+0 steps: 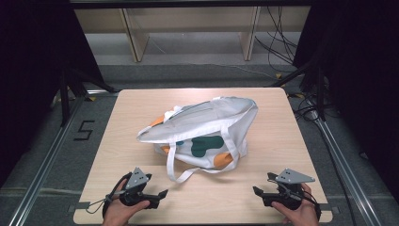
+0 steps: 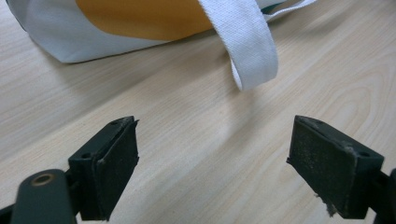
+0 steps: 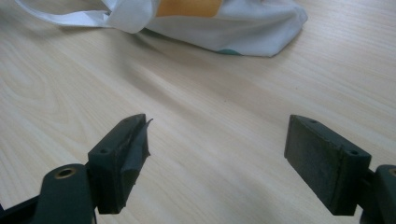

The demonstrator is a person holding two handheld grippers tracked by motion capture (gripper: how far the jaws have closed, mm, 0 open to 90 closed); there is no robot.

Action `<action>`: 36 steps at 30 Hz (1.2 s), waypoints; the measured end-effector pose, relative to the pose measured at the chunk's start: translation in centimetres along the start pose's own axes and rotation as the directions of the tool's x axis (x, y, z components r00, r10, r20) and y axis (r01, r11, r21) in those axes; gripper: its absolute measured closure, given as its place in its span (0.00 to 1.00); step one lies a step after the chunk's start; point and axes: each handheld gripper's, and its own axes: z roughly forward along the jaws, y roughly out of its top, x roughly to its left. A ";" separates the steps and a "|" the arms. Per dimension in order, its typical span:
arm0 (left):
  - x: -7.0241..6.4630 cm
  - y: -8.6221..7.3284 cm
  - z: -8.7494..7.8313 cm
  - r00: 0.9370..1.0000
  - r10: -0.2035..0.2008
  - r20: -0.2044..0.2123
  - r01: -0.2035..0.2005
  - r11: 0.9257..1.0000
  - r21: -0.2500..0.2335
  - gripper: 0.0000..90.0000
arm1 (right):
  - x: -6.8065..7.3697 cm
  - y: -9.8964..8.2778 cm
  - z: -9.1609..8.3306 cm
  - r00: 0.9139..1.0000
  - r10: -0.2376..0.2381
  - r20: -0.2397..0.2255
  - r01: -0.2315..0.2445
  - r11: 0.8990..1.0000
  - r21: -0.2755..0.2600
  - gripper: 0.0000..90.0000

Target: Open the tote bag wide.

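A white cloth tote bag [image 1: 202, 129] with green and orange patches lies in the middle of the wooden table [image 1: 282, 141], its mouth toward the left. One strap [image 1: 175, 170] loops out toward the front edge. My left gripper [image 1: 160, 197] rests open near the front left, just short of that strap [image 2: 252, 44], with the bag's orange patch [image 2: 140, 18] beyond it. My right gripper [image 1: 259, 192] rests open near the front right, apart from the bag [image 3: 224, 23]. Nothing sits between either pair of jaws.
A pale wooden shelf frame [image 1: 136, 37] stands on the floor behind the table. Cables [image 1: 282, 42] trail at the back right. Metal rails [image 1: 42, 160] run along both sides of the table, and a "5" mark [image 1: 83, 130] is on the floor at the left.
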 end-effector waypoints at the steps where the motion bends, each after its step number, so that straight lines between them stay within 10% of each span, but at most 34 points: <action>1: 0.0 0.0 0.0 1.000 0.001 -0.001 -0.001 1.000 0.002 0.17 | 0.0 0.0 0.0 1.000 0.002 0.004 -0.002 1.000 0.001 0.25; 23: -0.4 0.5 -0.4 1.000 -0.013 0.005 0.013 1.000 -0.014 0.18 | 0.0 0.5 0.0 1.000 -0.015 0.013 0.015 1.000 -0.023 0.24; 36: 0.2 3.9 -1.3 0.997 0.076 0.021 -0.075 0.996 -0.052 0.59 | 0.7 5.1 -0.4 0.997 -0.071 0.007 0.072 0.992 -0.103 0.31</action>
